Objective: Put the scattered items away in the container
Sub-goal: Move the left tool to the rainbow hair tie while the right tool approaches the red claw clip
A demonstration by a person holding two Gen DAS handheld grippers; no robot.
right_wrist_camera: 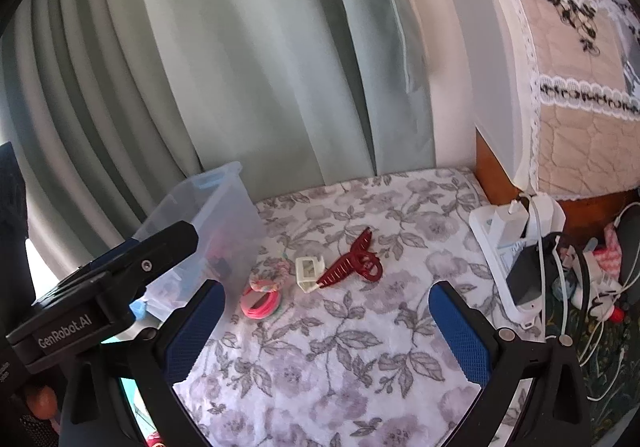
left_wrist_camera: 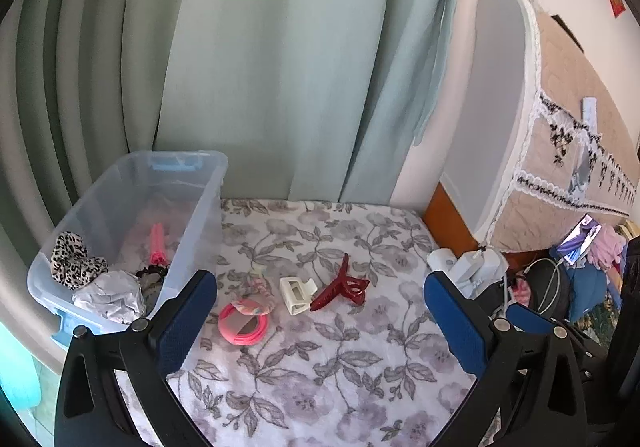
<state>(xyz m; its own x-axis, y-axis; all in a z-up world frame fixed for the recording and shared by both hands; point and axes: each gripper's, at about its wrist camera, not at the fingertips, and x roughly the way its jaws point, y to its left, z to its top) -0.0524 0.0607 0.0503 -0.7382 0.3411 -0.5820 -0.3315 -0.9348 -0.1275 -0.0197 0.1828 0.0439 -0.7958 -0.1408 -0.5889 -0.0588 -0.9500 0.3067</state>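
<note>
Pale green curtains (left_wrist_camera: 260,59) are hanging behind a surface covered by a floral cloth (left_wrist_camera: 320,367), with a power strip and chargers (right_wrist_camera: 516,235) crowding its right edge.

A clear plastic container (left_wrist_camera: 200,199) is sitting at the far left of the cloth. It is already holding a leopard-print scrunchie (left_wrist_camera: 74,261), a crumpled grey-white piece (left_wrist_camera: 112,295) and a pink stick-like item (left_wrist_camera: 158,243).

Four things are lying scattered just right of the container, near the middle of the cloth: a coil of pink hair ties (left_wrist_camera: 243,323), a pastel scrunchie (left_wrist_camera: 260,293) touching the coil's far side, a cream claw clip (left_wrist_camera: 296,293), and a dark red claw clip (left_wrist_camera: 344,285) touching the cream one.

Both grippers are hovering on the near side of this cluster. The left gripper (left_wrist_camera: 320,319) has its fingers spread wide with nothing between them, and the right gripper (right_wrist_camera: 328,323) is likewise gaping and empty. Its view is also showing the left gripper's body at the left, by the container.

By my judgement, the sorting is partly done and a new pick is being lined up. The next move is calling for one claw to descend over a single item. The red clip is looking rigid, glossy and spiky, so pinching across its narrow spine should be steadier than catching the teeth. The hair ties are lying thin and flat against the cloth, so fabric may get nipped too.
</note>
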